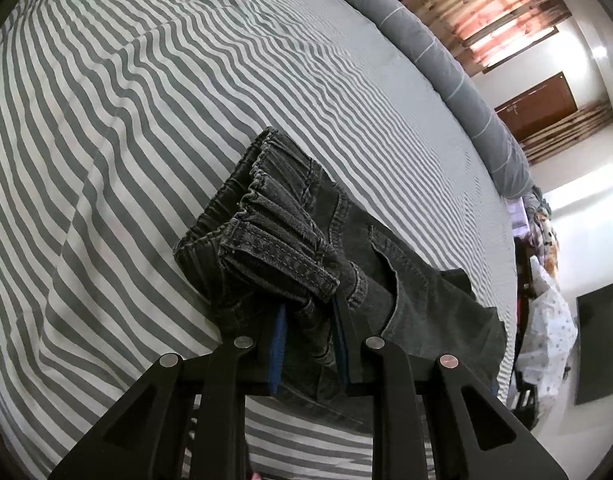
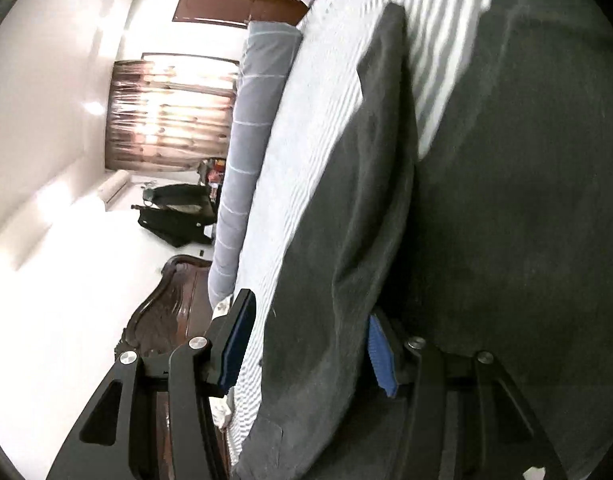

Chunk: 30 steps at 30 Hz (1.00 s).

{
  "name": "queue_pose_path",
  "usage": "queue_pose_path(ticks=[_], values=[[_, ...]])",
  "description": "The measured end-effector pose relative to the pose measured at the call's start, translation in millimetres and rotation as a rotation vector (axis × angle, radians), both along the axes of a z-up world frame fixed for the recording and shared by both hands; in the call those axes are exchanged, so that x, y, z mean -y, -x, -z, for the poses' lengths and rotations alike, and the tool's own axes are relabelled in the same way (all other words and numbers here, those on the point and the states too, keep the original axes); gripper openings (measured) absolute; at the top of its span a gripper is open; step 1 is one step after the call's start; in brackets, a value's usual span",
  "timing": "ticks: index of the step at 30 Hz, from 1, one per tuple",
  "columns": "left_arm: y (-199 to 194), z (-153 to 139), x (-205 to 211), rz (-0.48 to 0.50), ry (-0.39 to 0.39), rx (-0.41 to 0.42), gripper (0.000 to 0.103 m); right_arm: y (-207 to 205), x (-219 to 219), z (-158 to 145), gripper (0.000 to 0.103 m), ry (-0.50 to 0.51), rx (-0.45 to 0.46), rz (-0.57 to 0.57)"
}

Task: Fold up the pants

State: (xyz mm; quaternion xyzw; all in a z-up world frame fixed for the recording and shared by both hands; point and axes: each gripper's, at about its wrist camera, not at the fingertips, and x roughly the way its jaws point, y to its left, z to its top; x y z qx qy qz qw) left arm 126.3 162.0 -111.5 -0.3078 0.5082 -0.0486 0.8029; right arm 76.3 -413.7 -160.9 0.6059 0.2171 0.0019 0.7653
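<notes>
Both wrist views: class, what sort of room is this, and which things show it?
Most likely a bedroom: a wide bed under a grey-and-white striped sheet, a long grey bolster pillow along its edge, and a curtained window.

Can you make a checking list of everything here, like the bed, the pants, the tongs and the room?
Surface: bed with grey-striped sheet.
Job's things: dark jeans, bunched at the waistband.
Clutter: grey bolster along the bed's far edge.
Grippers: left tongs shut on the jeans; right tongs open, denim lying between the fingers.
Cables: nothing seen.
Surroundings: curtained window, brown door, carved wooden bed frame.
</notes>
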Motion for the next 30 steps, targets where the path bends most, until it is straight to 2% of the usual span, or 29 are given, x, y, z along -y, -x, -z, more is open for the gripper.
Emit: queue_pose_path(ticks=[3,8,10,13,16,21,30], values=[[-2.4,0.3,1.4,0.0,-0.011,-0.006,0.022,-4.0,7.6,-6.1,0.047,0.009,0.018,0.001],[-3.5,-0.1,1.7,-0.005,-0.019,-0.017,0.022,-6.2,21.2,-2.0,0.027,-0.017,0.013,0.03],[-4.5,0.4,2.1,-0.007,-0.024,-0.025,0.022,-3.3,25.8,3.4,0.024,-0.022,0.008,0.04],[-5.3,0.0,1.8,-0.015,-0.026,-0.033,0.022,-5.9,26.8,3.5,0.014,0.001,-0.008,0.037],[-6.4,-0.4,3.1,-0.016,-0.036,-0.037,0.022,-1.5,32.4,12.9,0.012,0.01,-0.03,0.03],[-8.8,-1.4,5.3,-0.013,-0.049,-0.038,0.022,0.3,35.1,11.9,0.005,0.014,-0.051,0.036],[-19.8,-21.9,10.1,0.048,-0.112,0.017,0.021,24.0,36.3,-32.0,0.004,0.123,-0.053,0.035]])
